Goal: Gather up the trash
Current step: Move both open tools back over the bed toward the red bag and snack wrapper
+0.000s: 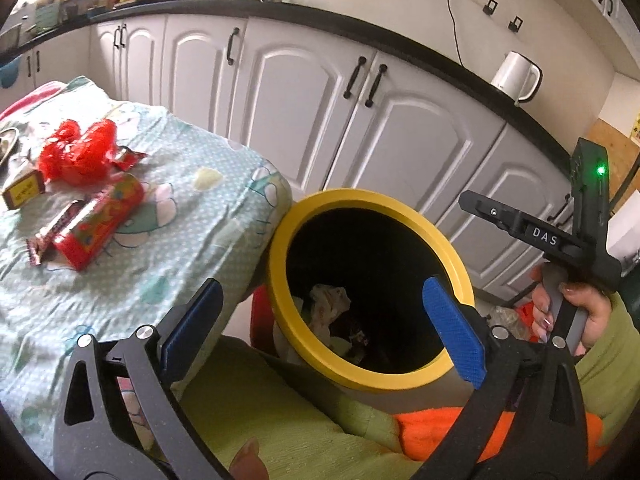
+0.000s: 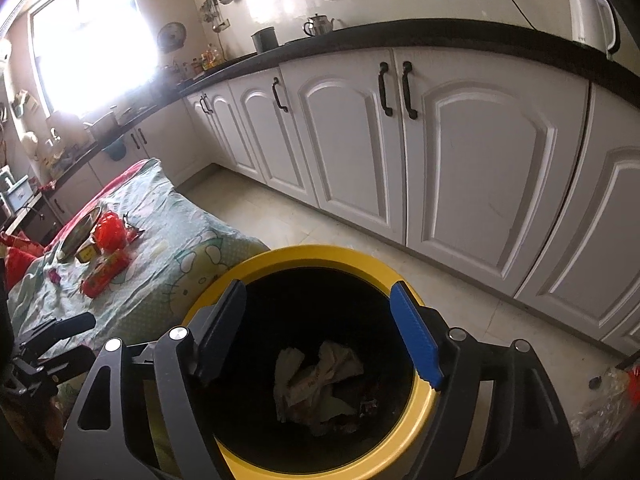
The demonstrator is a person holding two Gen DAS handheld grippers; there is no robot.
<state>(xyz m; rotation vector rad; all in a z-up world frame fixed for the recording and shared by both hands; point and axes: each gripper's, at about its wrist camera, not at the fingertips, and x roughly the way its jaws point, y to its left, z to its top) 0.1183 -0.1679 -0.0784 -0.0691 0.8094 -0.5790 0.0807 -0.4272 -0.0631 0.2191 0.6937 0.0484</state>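
Note:
A black bin with a yellow rim point(image 1: 360, 200) stands beside a table covered in a pale green cloth point(image 1: 180, 200). Crumpled paper point(image 1: 328, 304) and wrappers lie in the bin's bottom. On the cloth lie a red plastic bag point(image 1: 80, 156), a red packet point(image 1: 100, 220), a dark wrapper point(image 1: 44, 240) and a small brown box point(image 1: 24, 192). My left gripper point(image 1: 326, 320) is open and empty, low in front of the bin's near rim. My right gripper point(image 2: 320, 328) is open and empty over the bin's mouth point(image 2: 320, 252), above the crumpled paper point(image 2: 316, 376).
White cabinets point(image 2: 440, 160) under a black counter run behind the bin, with a white kettle point(image 1: 516, 76) on top. A hand point(image 1: 580, 308) in a green sleeve holds the right gripper's handle. A metal dish point(image 2: 80, 232) sits on the table. A clear bag point(image 2: 600, 400) lies on the tiled floor.

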